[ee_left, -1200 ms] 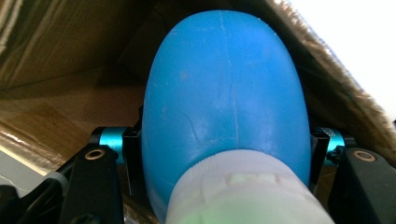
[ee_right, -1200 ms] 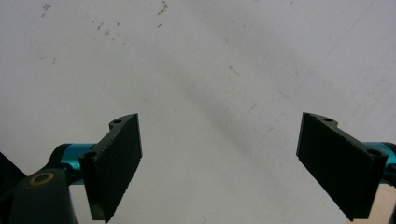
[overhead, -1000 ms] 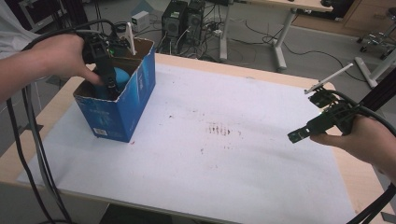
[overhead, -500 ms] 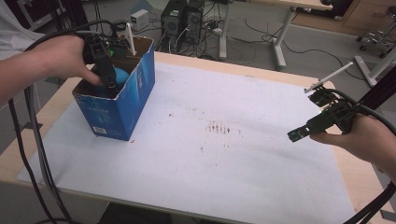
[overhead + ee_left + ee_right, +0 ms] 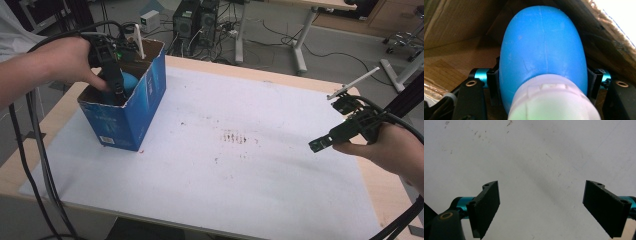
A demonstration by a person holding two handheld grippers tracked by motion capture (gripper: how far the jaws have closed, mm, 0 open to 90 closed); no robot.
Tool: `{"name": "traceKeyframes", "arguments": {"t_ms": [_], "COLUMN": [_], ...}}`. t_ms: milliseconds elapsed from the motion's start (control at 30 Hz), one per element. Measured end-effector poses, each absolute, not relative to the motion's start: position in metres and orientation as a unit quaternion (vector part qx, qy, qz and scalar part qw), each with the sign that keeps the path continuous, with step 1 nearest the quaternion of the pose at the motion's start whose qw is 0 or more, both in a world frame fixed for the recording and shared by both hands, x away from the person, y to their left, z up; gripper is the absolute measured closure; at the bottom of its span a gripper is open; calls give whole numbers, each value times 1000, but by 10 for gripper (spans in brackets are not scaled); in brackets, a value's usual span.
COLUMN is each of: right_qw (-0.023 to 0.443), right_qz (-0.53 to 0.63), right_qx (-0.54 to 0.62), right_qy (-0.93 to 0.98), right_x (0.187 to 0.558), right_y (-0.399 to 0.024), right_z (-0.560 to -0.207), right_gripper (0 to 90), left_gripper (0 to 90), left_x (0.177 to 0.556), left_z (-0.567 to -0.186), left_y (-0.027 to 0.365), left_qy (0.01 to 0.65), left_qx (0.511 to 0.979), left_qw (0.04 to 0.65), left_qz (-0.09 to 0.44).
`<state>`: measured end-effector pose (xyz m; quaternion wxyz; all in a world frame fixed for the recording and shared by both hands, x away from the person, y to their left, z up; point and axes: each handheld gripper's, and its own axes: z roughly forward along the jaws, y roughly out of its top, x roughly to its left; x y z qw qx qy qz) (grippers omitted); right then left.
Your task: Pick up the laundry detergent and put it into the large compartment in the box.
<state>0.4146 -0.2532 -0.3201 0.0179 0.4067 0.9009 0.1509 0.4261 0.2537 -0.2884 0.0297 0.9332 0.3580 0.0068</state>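
Observation:
An open blue cardboard box [image 5: 135, 107] stands at the table's far left. My left gripper [image 5: 117, 92] reaches down into it. In the left gripper view a blue rounded bottle [image 5: 544, 50] with a white cap [image 5: 551, 100] sits between the jaws of my left gripper [image 5: 543, 77], whose pads touch both its sides. These jaws have just been opening, with the bottle still between them. The bottle's blue top [image 5: 129, 80] peeks out of the box. At the right my right gripper [image 5: 320, 145] hovers above the paper, and my right gripper [image 5: 541, 192] stands open with nothing between its fingers.
A white paper sheet [image 5: 260, 175] with dark stains [image 5: 240, 137] covers the wooden table. Black cables [image 5: 35, 150] hang off the left edge. Computer towers [image 5: 200, 20] and desk legs [image 5: 300, 45] stand on the floor beyond the far edge.

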Motion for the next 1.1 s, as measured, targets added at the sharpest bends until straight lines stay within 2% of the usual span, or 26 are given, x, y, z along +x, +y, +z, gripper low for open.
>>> {"name": "traceKeyframes", "arguments": {"t_ms": [1100], "right_qw": [18], "right_qz": [153], "right_qx": [406], "right_qy": [901], "right_x": [415], "right_y": [-254], "right_z": [-319], "right_gripper": [135], "left_gripper": [259], "left_x": [423], "left_z": [-286], "left_y": [251], "left_qy": [340], "left_qx": [940], "left_qw": [28], "left_qz": [10]}}
